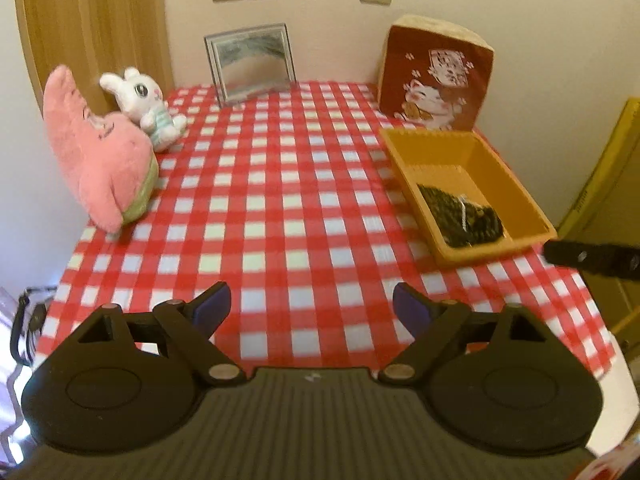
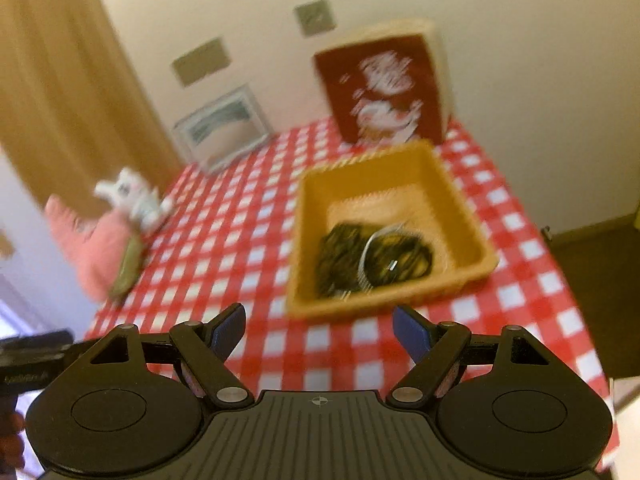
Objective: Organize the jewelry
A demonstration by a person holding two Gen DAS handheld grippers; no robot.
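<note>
An orange tray point(image 1: 516, 192) point(image 2: 464, 216) sits at the right side of the checked table. In it lies a dark heap of beaded jewelry point(image 1: 464, 216) point(image 2: 344, 264) with a silvery bangle point(image 2: 374, 246) on top. My left gripper point(image 1: 312, 308) hangs open over the near middle of the cloth, nothing between its blue pads. My right gripper point(image 2: 318, 330) is open too, empty, just short of the tray's near wall. The right wrist view is blurred. Part of the right gripper's black body point(image 1: 592, 258) shows at the right edge of the left wrist view.
A red-and-white checked cloth point(image 1: 280, 208) covers the table. A pink plush point(image 1: 100, 160) and a white bunny toy point(image 1: 148, 108) stand at the left. A framed picture point(image 1: 250, 64) and a red box with a lucky cat point(image 1: 436, 76) lean at the back wall.
</note>
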